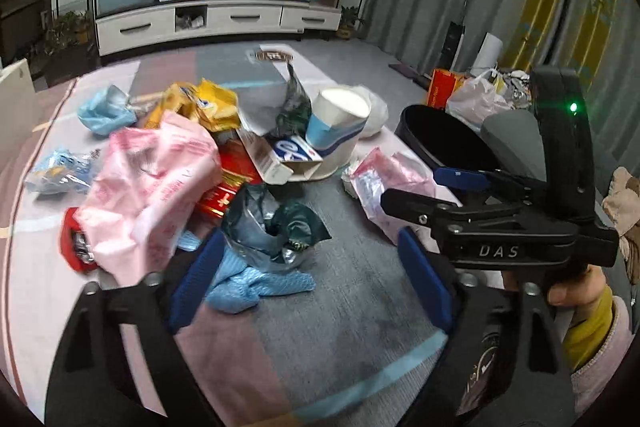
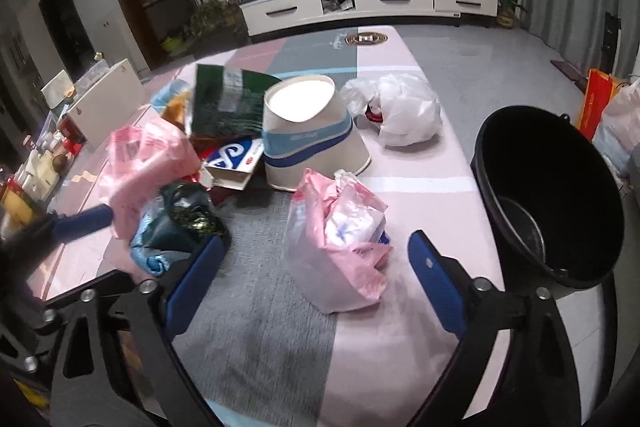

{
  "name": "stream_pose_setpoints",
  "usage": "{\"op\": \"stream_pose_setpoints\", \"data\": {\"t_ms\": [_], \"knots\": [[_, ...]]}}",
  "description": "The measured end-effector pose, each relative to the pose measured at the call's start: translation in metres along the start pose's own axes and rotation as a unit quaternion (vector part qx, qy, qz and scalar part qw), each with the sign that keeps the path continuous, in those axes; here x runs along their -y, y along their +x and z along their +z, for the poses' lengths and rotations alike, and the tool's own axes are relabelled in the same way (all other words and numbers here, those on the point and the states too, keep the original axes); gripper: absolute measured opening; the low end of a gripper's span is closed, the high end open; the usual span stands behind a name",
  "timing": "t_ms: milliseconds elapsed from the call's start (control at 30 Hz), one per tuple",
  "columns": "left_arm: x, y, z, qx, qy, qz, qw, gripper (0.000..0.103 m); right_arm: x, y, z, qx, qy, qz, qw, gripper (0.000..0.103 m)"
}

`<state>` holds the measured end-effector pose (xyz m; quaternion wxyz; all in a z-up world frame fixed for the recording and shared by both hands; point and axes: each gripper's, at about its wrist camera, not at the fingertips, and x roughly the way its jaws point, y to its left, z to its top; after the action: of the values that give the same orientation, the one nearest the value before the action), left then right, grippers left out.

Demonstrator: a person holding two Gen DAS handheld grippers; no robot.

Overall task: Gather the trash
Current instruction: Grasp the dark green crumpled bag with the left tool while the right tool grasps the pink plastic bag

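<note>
Pink bag (image 2: 340, 243) between open right tool (image 2: 312, 281) fingers (untouched)

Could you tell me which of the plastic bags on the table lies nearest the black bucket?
The pink-and-clear plastic bag lying between the open right gripper fingers, beside the black bucket. The white bag lies farther back behind the paper tub; the big pink bag is far left.
</note>
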<state>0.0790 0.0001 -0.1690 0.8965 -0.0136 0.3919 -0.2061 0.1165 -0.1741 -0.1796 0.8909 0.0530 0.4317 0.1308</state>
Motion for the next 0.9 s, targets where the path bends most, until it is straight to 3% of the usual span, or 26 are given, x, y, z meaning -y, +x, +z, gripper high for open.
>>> {"op": "stream_pose_setpoints", "data": {"t_ms": [33,100,200,333,467,533,600,767,900], "knots": [[-0.002,0.003,-0.001,-0.005,-0.002,-0.002,1.0,0.078,0.003,0.005,-0.001,-0.009,0.001,-0.006,1.0,0.085],[-0.005,0.011,-0.003,-0.015,-0.008,-0.002,0.9999,0.075,0.007,0.011,-0.002,-0.023,0.002,-0.009,1.0,0.065],[-0.009,0.015,-0.003,-0.015,-0.014,-0.003,0.9998,0.07,0.012,0.014,-0.003,-0.029,0.007,-0.01,0.999,0.051],[-0.006,0.016,0.001,-0.004,-0.004,0.003,1.0,0.068,0.018,0.007,-0.006,-0.029,0.013,-0.004,0.999,0.048],[-0.002,0.031,0.002,-0.02,0.007,0.035,0.9991,0.039,0.023,-0.002,-0.008,-0.024,0.025,0.009,0.999,0.048],[-0.005,0.037,-0.001,-0.029,-0.001,0.053,0.9982,0.037,0.027,-0.007,-0.009,-0.022,0.036,0.019,0.999,0.048],[-0.007,0.038,-0.002,-0.032,-0.008,0.057,0.9978,0.014,0.028,-0.011,-0.01,-0.019,0.041,0.027,0.999,0.048],[-0.005,0.026,-0.008,-0.025,-0.013,0.043,0.9987,0.006,0.033,-0.02,-0.014,-0.015,0.053,0.046,0.997,0.048],[0.001,0.008,-0.011,-0.018,-0.008,0.021,0.9996,0.006,0.039,-0.03,-0.015,-0.008,0.067,0.058,0.996,0.048]]}}
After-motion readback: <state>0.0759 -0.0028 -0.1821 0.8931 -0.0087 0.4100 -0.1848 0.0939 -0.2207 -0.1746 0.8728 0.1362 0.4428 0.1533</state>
